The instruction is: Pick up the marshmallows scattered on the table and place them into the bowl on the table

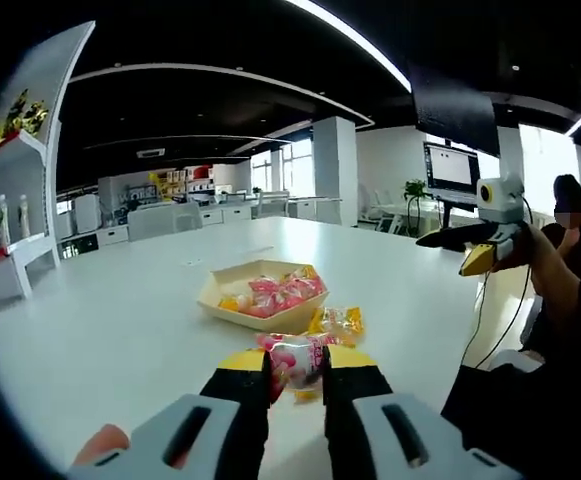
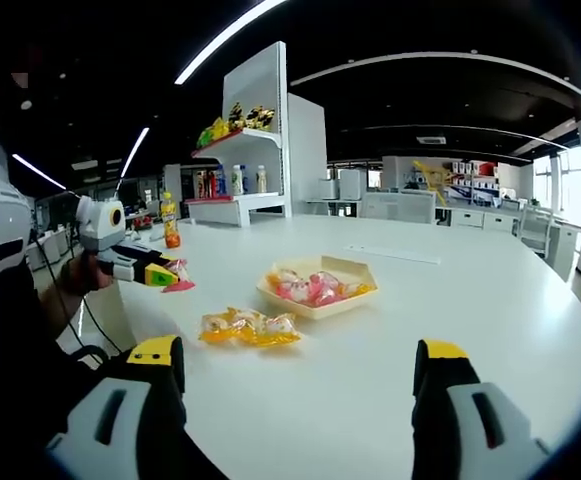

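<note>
A: Table [image 2: 450, 300] was the big white thing under all of it, and the bowl [image 2: 317, 290] sat out in its middle, already part full of pink and yellow packets.

B: And the loose sweets?

A: A small heap of yellow-wrapped marshmallows [image 2: 250, 327] lay on the table just in front of the bowl, on the side nearer the person. One pink-wrapped marshmallow [image 1: 298, 362] was off the table, pinched between the jaws of the left gripper [image 1: 298, 372], which were closed down tight on it, short of the bowl and above that heap.

B: The right gripper?

A: The right gripper [image 2: 298, 370] had its jaws spread wide with nothing between them, held low on the near side of the bowl.

B: So what could have gone wrong?

A: Mostly the drop, I'd judge. The wrapper looked slick and puffy, held by its middle only; a loose squeeze or a jerk on the way to the bowl could have let it slip and land back on the heap. Letting go too early would have put it short of the rim. The bowl also looked light and shallow, so a jaw knocking its edge could have shoved it or tipped packets out.

B: And the two grippers?

A: Both aiming near the bowl, they could have bumped.
</note>
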Demonstrator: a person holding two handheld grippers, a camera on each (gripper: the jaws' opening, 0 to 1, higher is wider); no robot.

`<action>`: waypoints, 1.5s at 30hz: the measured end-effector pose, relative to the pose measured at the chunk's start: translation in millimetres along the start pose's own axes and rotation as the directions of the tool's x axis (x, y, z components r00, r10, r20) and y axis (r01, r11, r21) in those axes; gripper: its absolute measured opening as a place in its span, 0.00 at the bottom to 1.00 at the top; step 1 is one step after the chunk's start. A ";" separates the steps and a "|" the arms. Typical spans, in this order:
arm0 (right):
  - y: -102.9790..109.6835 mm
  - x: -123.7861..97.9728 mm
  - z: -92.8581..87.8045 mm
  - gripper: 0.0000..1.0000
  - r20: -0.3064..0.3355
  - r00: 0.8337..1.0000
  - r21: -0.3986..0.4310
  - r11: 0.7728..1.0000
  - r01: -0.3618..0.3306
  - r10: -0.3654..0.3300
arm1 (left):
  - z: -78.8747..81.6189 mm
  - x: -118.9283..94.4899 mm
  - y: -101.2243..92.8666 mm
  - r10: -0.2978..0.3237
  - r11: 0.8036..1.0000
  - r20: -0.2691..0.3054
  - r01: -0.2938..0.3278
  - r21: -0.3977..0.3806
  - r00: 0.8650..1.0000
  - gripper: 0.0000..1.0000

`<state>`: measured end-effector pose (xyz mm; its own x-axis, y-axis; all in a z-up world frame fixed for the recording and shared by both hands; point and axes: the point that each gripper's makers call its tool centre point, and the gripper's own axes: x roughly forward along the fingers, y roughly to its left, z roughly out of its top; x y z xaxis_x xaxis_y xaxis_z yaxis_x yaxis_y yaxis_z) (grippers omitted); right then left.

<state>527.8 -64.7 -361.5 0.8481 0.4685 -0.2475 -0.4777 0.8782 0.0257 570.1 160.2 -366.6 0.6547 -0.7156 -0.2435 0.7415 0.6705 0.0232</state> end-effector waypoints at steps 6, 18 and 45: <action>-0.5 -0.8 -2.1 0.92 -0.002 1.000 0.003 1.000 0.002 -0.002 | 3.9 -0.1 1.0 -0.004 1.000 0.007 0.004 0.004 1.000 0.20; 0.7 -0.8 -1.0 0.92 0.000 1.000 0.001 1.000 -0.002 0.002 | 15.7 -1.1 15.0 0.022 0.999 0.017 -0.022 0.025 1.000 0.20; -1.2 3.6 1.7 0.92 -0.012 1.000 -0.011 1.000 -0.002 0.002 | 48.5 29.9 61.2 0.073 0.995 0.059 -0.076 0.061 0.996 0.19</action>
<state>531.9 -63.9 -360.8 0.8442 0.4693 -0.2591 -0.4822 0.8759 0.0152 642.2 170.3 -325.5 0.7145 -0.6752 -0.1835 0.6969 0.7100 0.1011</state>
